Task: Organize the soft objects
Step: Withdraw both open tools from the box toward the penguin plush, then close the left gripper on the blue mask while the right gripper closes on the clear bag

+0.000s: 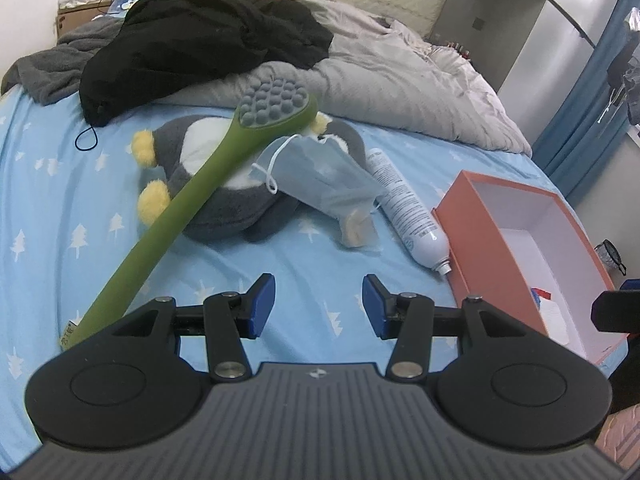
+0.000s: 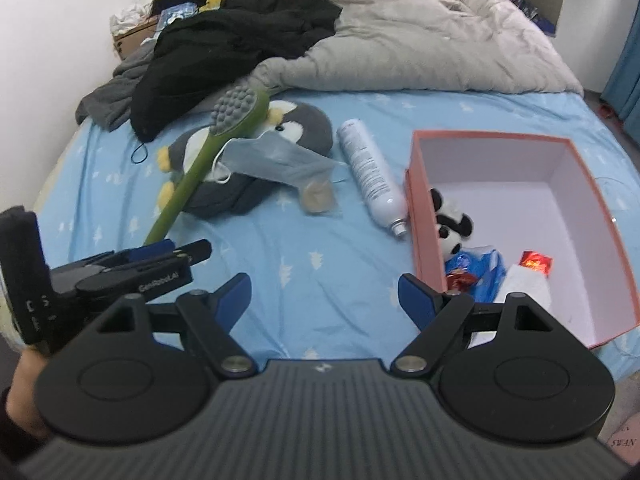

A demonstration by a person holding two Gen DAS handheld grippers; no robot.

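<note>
Lying across a plush penguin, a rubbery green brush; both grippers' fingers released.

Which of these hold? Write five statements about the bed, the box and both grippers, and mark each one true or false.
1. The green brush lies across the penguin toy. True.
2. The orange box holds nothing. False: a panda toy and packets lie inside.
3. The white bottle lies on the sheet beside the box. True.
4. The right gripper is shut on the face mask. False: its jaws are open and hold nothing.
5. The left gripper holds the brush. False: its jaws are open, the handle passes beside them.
</note>
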